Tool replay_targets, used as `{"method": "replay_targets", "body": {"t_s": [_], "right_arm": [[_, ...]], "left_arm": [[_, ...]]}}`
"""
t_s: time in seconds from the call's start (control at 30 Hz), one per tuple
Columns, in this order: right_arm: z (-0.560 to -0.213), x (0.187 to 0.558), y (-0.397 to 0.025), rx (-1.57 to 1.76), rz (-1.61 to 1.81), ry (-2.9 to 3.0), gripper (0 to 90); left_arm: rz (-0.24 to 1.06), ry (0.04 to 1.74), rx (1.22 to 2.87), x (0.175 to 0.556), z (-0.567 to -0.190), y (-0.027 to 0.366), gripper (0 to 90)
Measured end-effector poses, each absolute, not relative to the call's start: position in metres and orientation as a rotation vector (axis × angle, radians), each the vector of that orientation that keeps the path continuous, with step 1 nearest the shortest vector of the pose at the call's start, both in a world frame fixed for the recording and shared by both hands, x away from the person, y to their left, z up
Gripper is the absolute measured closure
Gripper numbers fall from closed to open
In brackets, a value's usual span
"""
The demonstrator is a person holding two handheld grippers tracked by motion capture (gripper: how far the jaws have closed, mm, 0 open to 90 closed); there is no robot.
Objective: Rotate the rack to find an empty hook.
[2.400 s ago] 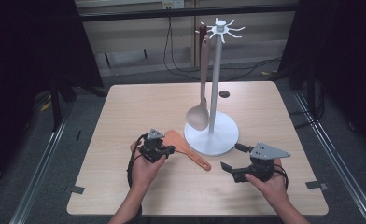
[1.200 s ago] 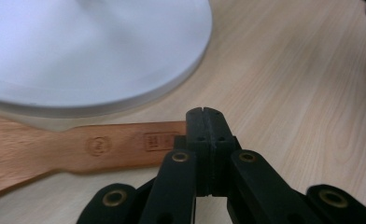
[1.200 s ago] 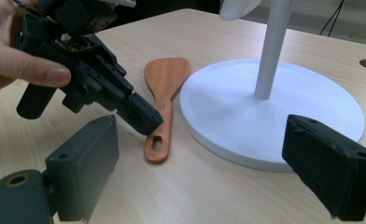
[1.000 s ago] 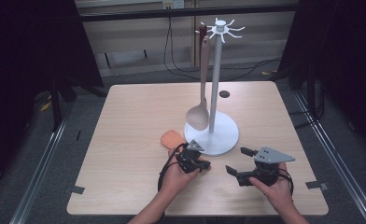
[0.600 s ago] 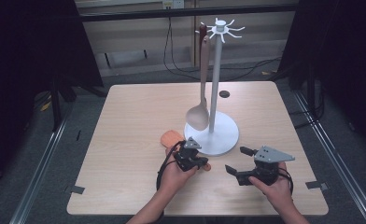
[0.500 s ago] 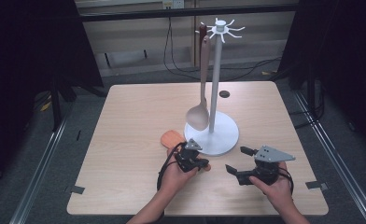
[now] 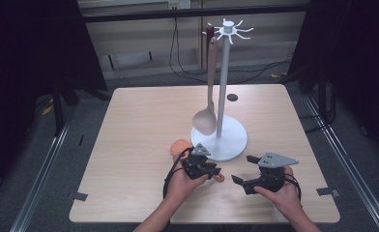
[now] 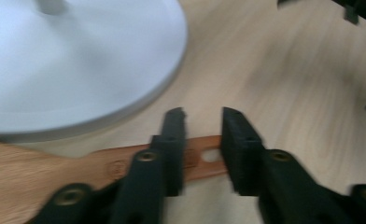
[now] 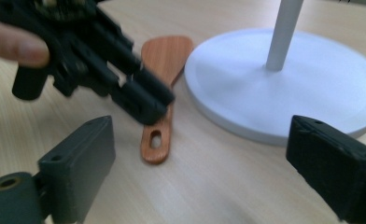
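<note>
Nearest us, our right tongs (image 7: 240,182) rest on the tabletop (image 7: 139,121), jaws spread wide and empty. Our left tongs (image 8: 203,135) straddle the wooden spatula (image 9: 161,93) handle near its hole — parted, not pinching — beside the white stand (image 7: 225,137), where a wooden spoon (image 7: 206,118) hangs.

We see an orange-brown spatula (image 9: 160,88), a white stand (image 7: 220,137) holding a pale wooden spoon (image 7: 205,118), black grippers (image 7: 203,166) and a light wood-grain table (image 7: 139,125).
</note>
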State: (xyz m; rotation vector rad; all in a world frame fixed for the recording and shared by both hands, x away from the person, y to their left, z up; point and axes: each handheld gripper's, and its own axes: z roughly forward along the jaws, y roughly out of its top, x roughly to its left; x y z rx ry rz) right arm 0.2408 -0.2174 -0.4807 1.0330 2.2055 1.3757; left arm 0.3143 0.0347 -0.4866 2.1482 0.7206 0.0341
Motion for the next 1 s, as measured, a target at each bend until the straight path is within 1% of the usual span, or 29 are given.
{"method": "replay_targets", "body": {"t_s": [0.03, 0.1, 0.17, 0.27, 0.37, 0.5, 0.67, 0.77, 0.87, 0.93, 1.0], "right_arm": [[-0.482, 0.242, -0.216, 1.028, 1.366, 2.228, 15.8], [-0.485, 0.243, -0.212, 1.037, 1.34, 2.267, 18.0], [-0.487, 0.244, -0.208, 1.028, 1.316, 2.293, 20.5], [-0.489, 0.247, -0.203, 1.035, 1.285, 2.329, 24.7], [-0.492, 0.25, -0.197, 1.026, 1.26, 2.371, 29.2], [-0.494, 0.253, -0.185, 1.012, 1.219, 2.416, 29.3], [-0.5, 0.26, -0.169, 0.996, 1.148, 2.48, 30.5], [-0.503, 0.264, -0.162, 0.975, 1.113, 2.501, 32.8], [-0.506, 0.267, -0.155, 0.93, 1.105, 2.514, 39.0], [-0.505, 0.269, -0.151, 0.907, 1.112, 2.522, 45.6], [-0.506, 0.271, -0.149, 0.878, 1.127, 2.529, 54.8]], "left_arm": [[0.054, 0.738, 2.136, 0.315, -0.486, 0.038, 48.7], [0.06, 0.743, 2.126, 0.317, -0.484, 0.044, 47.3], [0.115, 0.747, 2.13, 0.317, -0.482, 0.047, 40.6], [0.141, 0.767, 2.121, 0.317, -0.479, 0.054, 33.8], [0.203, 0.79, 2.118, 0.317, -0.477, 0.063, 26.0], [0.239, 0.837, 2.098, 0.319, -0.474, 0.079, 22.2], [0.266, 0.879, 2.071, 0.315, -0.471, 0.095, 21.1], [0.273, 0.892, 2.062, 0.313, -0.47, 0.104, 21.0], [0.279, 0.904, 2.062, 0.312, -0.47, 0.112, 21.0], [0.273, 0.933, 2.027, 0.31, -0.47, 0.114, 21.0], [0.28, 0.924, 2.037, 0.31, -0.468, 0.117, 21.0]]}}
